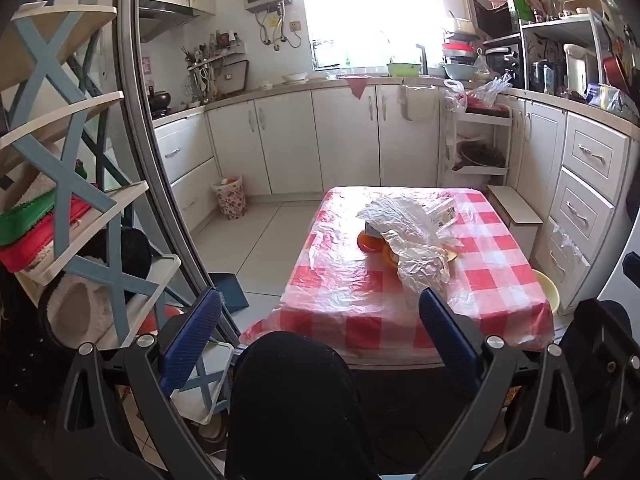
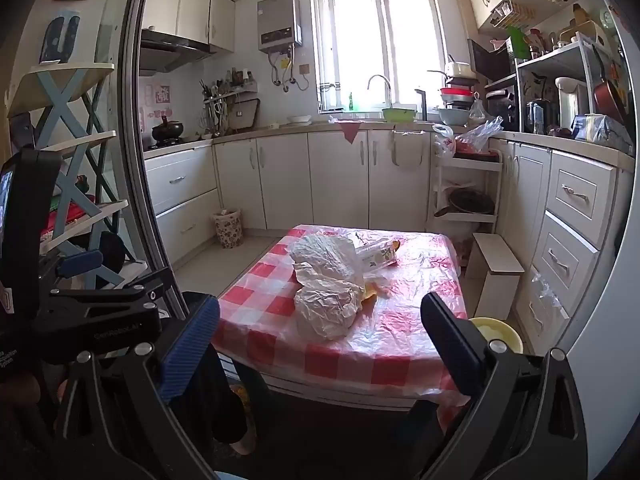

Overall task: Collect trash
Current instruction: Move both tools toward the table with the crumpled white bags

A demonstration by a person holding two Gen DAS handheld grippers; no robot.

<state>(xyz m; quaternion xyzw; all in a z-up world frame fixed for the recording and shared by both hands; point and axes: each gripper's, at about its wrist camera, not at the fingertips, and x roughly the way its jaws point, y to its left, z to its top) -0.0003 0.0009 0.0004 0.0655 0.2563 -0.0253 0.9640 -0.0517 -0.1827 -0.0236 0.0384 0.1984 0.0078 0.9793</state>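
Trash (image 1: 412,236), crumpled plastic bags with orange scraps, lies mid-counter (image 1: 500,280) on the checked cloth. We hold both grippers, left (image 1: 320,332) and right (image 2: 320,332), short of it, jaws spread wide and empty.

- Crumpled translucent white plastic bags (image 2: 326,280) lie heaped on the table, ahead of the open tongs, between their fingers.
- Small printed clear wrapper (image 2: 378,256) lies beyond the heap.
- Orange peel scraps (image 1: 370,242) peek from beneath.
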